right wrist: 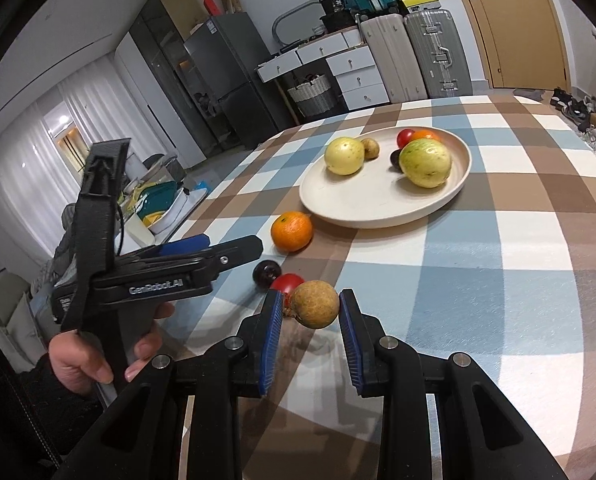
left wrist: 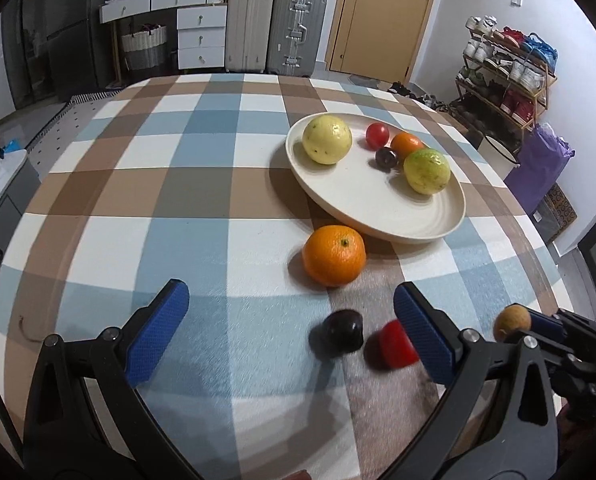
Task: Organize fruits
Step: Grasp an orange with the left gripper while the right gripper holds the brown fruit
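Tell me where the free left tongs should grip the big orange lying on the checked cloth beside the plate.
Grip the round orange across its widest middle, coming down from above on the near side. It sits stem-up, so its sides are clear, while the cream plate crowds its far edge. The open left tongs look wide enough.

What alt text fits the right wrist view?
The right gripper is shut on a small tan fruit above the checked tablecloth. Ahead, a cream plate holds several fruits; an orange, dark plum and red tomato lie beside it.
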Tool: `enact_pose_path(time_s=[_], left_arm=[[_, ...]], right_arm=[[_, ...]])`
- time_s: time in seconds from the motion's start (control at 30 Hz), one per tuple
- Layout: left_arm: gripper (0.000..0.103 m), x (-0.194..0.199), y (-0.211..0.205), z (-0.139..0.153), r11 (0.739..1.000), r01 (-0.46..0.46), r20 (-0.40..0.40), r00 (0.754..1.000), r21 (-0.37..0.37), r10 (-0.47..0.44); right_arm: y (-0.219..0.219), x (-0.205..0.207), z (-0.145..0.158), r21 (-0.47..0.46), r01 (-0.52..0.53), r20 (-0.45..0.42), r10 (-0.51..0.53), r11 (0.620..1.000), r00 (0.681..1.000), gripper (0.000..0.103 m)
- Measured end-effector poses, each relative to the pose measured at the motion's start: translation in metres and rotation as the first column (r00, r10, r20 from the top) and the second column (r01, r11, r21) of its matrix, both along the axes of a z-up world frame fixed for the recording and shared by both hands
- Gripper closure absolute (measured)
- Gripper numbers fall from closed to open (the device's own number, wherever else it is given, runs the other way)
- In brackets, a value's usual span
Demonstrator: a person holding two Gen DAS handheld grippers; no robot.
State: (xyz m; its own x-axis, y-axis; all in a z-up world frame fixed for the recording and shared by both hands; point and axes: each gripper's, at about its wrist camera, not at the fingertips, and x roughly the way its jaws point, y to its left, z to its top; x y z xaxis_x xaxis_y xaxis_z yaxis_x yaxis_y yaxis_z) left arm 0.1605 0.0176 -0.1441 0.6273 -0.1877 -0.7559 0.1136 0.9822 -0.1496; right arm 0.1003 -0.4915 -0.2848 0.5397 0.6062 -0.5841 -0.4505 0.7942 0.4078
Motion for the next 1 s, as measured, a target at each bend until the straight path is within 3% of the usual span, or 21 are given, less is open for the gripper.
enact_pose_path(time_s=[0.47,0.53,0.63,0.8,1.0], left_arm=[[0.002,0.042,-0.014,-0.005,0.999,0.036,-0.009,0.999,0.007,-0.036],[0.007,0.045,-0.013,-0.007,0.999,0.039,-0.007,0.999,-0.009,-0.039],[0.024,0.049,-0.012,-0.012,0.998,0.059,-0.027,0.998,-0.029,-0.060],[0.067,0.049,-0.012,-0.015,0.986,0.121,-0.033,0.992,-0.111,-0.125],[0.068,0.044,-0.014,-0.011,0.984,0.133,-0.026,0.990,-0.119,-0.137]], right_arm=[[-0.024,0.019,0.004,0.043,0.044,-0.012,-0.043,0.998,0.999,0.074],[-0.025,0.019,0.004,0.044,0.047,-0.011,-0.046,0.998,0.999,0.074],[-0.026,0.020,0.005,0.047,0.048,-0.013,-0.048,0.998,0.999,0.074],[-0.024,0.022,0.006,0.045,0.042,-0.016,-0.041,0.998,0.999,0.074],[-0.020,0.025,0.007,0.040,0.032,-0.017,-0.031,0.999,0.999,0.074]])
